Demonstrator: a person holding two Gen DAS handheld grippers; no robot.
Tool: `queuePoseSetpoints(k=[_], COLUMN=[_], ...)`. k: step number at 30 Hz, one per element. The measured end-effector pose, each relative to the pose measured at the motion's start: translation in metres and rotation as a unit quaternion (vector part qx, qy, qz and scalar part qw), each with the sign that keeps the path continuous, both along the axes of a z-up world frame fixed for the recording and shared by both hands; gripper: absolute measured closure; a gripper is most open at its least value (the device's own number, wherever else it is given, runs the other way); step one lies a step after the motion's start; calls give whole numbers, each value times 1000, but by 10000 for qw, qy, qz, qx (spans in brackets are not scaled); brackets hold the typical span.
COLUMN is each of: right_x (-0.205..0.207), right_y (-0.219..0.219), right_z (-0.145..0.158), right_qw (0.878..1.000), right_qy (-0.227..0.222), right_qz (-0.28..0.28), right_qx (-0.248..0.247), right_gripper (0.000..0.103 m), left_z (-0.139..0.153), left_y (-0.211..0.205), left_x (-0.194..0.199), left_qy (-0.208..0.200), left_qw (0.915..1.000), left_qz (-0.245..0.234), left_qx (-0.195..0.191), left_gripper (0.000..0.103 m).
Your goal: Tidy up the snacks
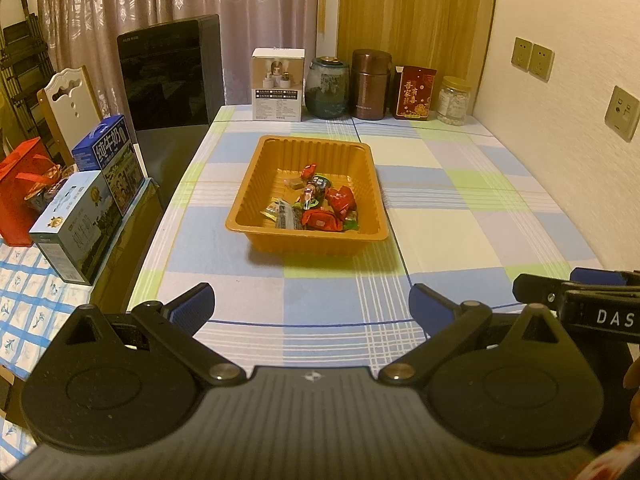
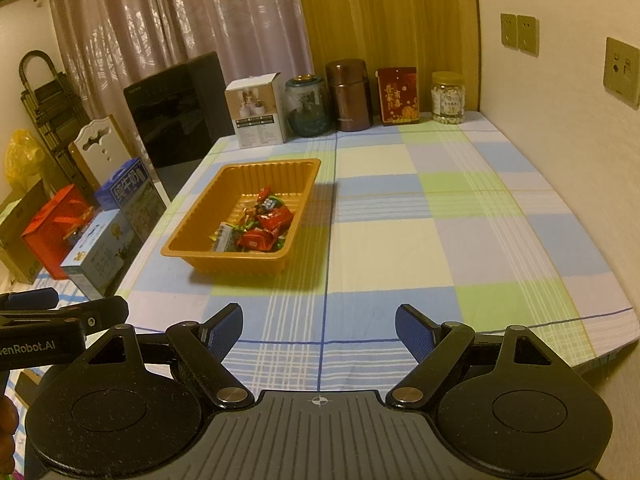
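An orange plastic tray [image 1: 256, 184] stands on the checked tablecloth, in the middle of the left wrist view and left of centre in the right wrist view [image 2: 200, 220]. Several wrapped snacks [image 1: 320, 204] lie in its near right corner, mostly red wrappers [image 2: 260, 226]. My left gripper [image 1: 312, 308] is open and empty, held back from the tray near the table's front edge. My right gripper [image 2: 319, 332] is open and empty, also near the front edge, right of the tray. The right gripper's fingers [image 1: 576, 292] show at the right edge of the left view.
At the table's back stand a white box [image 1: 277, 84], a glass jar [image 1: 326, 88], a brown flask [image 1: 371, 84], a red packet [image 1: 414, 94] and a pill jar [image 1: 454, 100]. Milk cartons [image 1: 80, 220] and a red bag [image 1: 20, 192] sit to the left. A wall runs on the right.
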State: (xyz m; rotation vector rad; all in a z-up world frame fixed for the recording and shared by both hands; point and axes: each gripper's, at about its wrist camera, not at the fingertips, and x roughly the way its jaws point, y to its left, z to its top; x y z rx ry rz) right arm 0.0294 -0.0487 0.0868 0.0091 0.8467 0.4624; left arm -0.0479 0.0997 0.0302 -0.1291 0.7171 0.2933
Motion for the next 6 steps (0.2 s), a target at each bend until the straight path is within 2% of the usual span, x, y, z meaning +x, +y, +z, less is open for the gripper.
queuePoseSetpoints(k=[6], right_x=[-1], right_y=[0], right_z=[-2], right_qw=[10000], right_qy=[6], right_qz=[-15], right_qx=[27], right_gripper=[20], left_z=[0], left_y=[1], left_x=[-1], left_qy=[-71], left_qw=[10000], left_qz=[-9], left_qx=[-8], left_gripper=[0])
